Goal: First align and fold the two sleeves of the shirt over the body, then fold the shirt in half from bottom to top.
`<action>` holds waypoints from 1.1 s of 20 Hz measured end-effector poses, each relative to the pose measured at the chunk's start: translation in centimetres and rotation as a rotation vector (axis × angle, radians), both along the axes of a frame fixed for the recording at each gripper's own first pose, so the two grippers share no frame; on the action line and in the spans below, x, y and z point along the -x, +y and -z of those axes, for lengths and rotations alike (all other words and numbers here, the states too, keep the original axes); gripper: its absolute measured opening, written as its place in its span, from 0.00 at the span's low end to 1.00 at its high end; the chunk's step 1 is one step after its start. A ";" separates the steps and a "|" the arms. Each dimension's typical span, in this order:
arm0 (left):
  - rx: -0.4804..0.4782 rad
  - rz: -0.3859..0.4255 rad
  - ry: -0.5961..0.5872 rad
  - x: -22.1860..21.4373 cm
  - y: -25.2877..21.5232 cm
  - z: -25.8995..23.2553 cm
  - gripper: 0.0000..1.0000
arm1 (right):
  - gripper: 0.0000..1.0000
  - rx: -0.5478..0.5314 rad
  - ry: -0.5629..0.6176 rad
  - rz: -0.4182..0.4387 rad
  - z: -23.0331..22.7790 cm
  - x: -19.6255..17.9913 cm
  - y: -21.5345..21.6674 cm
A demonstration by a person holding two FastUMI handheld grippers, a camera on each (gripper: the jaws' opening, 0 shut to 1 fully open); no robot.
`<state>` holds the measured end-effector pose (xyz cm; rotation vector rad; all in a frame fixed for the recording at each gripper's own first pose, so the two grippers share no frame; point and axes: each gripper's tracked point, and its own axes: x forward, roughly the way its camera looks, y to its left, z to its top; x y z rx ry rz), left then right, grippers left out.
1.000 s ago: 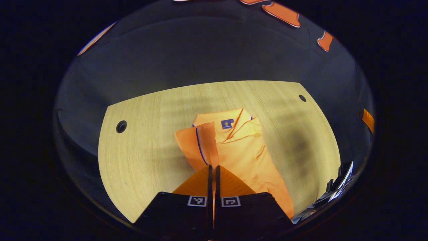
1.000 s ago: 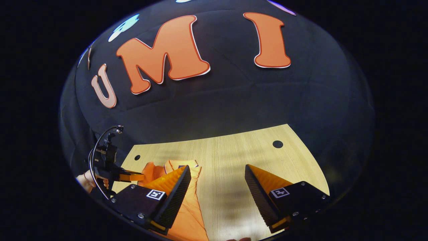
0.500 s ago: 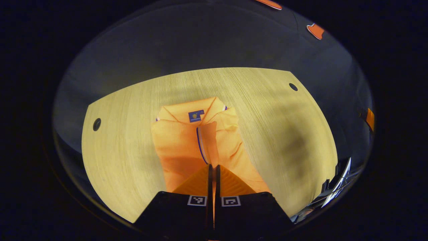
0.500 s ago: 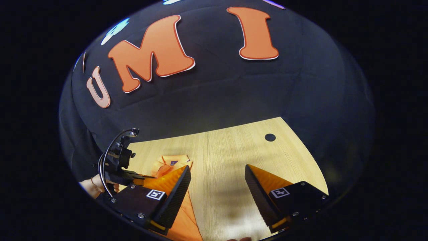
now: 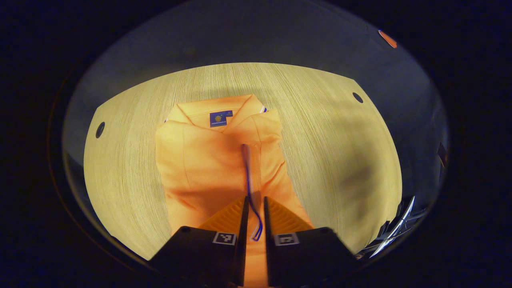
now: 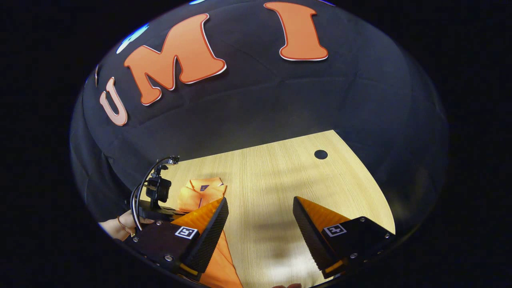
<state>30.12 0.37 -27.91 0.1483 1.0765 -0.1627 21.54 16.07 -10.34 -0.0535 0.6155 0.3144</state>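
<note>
- Shirt (image 5: 208, 160): one, orange, lying flat on the table with its collar toward the far edge; a blue neck label (image 5: 221, 118) shows inside the collar. In the right gripper view the shirt (image 6: 200, 192) sits at the left, partly behind that gripper's left finger.
- Sleeves: one sleeve (image 5: 250, 172) with a blue-trimmed cuff lies over the body along the middle; the second cannot be told apart from the body.
- Left gripper (image 5: 255, 204): one, low over the near part of the shirt, pointing toward the collar. Its fingers stand slightly parted, the trimmed cuff edge running in the narrow gap; whether either finger presses the cloth I cannot tell.
- Right gripper (image 6: 260, 204): one, fingers spread wide, holding nothing, above bare tabletop just right of the shirt.
- Hand (image 6: 120, 226): one, with a thin bracelet, gripping the left gripper's handle at the lower left of the right gripper view.
- Table (image 5: 328, 152): one, light wood grain; two round dark holes (image 5: 100, 129) (image 5: 357, 97) near its far corners.
</note>
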 end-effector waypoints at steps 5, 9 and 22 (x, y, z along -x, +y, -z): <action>0.033 -0.015 -0.022 0.3 0.0 -0.6 0.86 | 0.99 0.008 0.020 -0.017 0.8 0.4 1.2; 0.026 -0.028 -0.094 1.4 1.9 -4.0 0.99 | 0.99 0.008 0.045 -0.044 1.7 1.0 3.5; -0.024 -0.179 -0.130 13.9 16.0 -8.1 0.99 | 0.99 0.128 0.203 -0.205 9.0 7.5 11.0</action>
